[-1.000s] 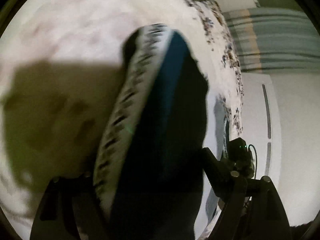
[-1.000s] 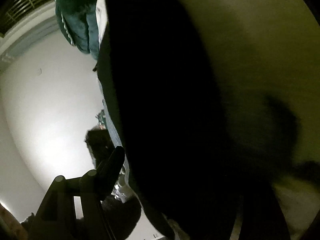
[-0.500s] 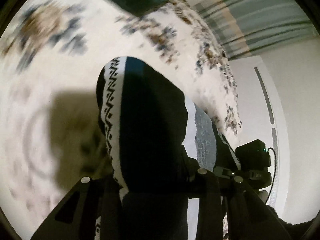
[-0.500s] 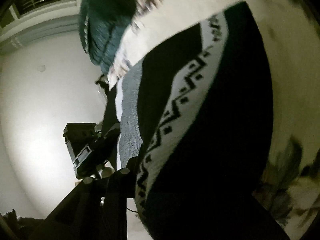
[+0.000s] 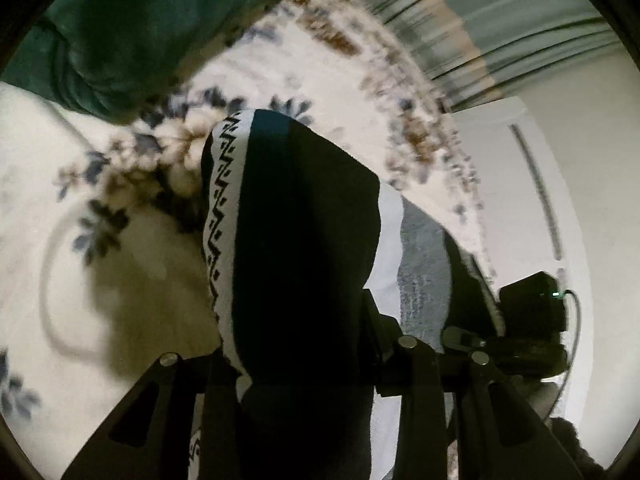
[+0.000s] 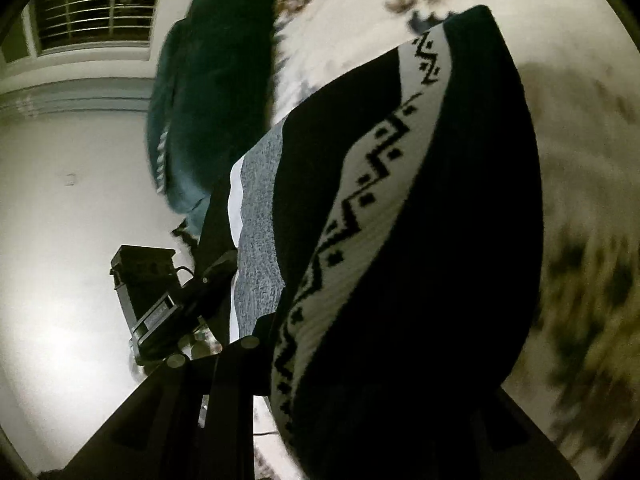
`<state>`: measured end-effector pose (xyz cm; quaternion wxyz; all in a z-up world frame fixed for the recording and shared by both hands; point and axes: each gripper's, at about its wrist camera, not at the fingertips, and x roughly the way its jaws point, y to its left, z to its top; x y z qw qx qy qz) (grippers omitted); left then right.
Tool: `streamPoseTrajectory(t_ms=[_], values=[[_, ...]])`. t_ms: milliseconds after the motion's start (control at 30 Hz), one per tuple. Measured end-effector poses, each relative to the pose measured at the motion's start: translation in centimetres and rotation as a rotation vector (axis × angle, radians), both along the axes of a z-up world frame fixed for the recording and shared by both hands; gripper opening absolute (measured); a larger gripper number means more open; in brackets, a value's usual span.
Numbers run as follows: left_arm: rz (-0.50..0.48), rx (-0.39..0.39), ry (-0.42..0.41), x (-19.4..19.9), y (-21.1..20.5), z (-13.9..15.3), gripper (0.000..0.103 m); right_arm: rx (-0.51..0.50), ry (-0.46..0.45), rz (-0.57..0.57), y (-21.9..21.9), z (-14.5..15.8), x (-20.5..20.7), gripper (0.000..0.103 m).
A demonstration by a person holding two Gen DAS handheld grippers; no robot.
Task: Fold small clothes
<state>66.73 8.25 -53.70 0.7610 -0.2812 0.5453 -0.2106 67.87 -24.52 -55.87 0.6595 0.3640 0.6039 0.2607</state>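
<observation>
A small knitted garment (image 5: 296, 240), black with a white zigzag-patterned band and a grey and white band, hangs stretched between my two grippers over a white floral bedspread (image 5: 120, 280). My left gripper (image 5: 304, 360) is shut on one edge of it. My right gripper (image 6: 360, 380) is shut on the other edge (image 6: 420, 220). The garment hides most of both gripper's fingertips. The right gripper shows in the left wrist view (image 5: 532, 328), and the left gripper shows in the right wrist view (image 6: 160, 296).
A dark teal blanket or pillow (image 5: 132, 28) lies on the bedspread at the far end, also in the right wrist view (image 6: 216, 92). Striped curtains (image 5: 500, 48) and a white wall (image 5: 580, 200) stand beyond. A window with blinds (image 6: 96, 4) is at the upper left.
Both grippers have lifted and tilted with the garment. The view has opened up from close against the cloth and bed to show the teal blanket, wall and window.
</observation>
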Motion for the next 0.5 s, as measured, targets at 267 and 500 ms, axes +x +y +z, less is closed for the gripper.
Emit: streamPoseTrajectory(t_ms=[267,500], values=[[-0.014,0.108,-0.006,0.4,-1.3,-2.1,0.054,-0.098,0.050,0.007,1.1,-4.1,2.2,0.039],[0.014,0.444,-0.101,-1.8,-3.5,1.4,0.072,-0.611,-0.028,-0.008,1.4,0.0,-1.4,0.079]])
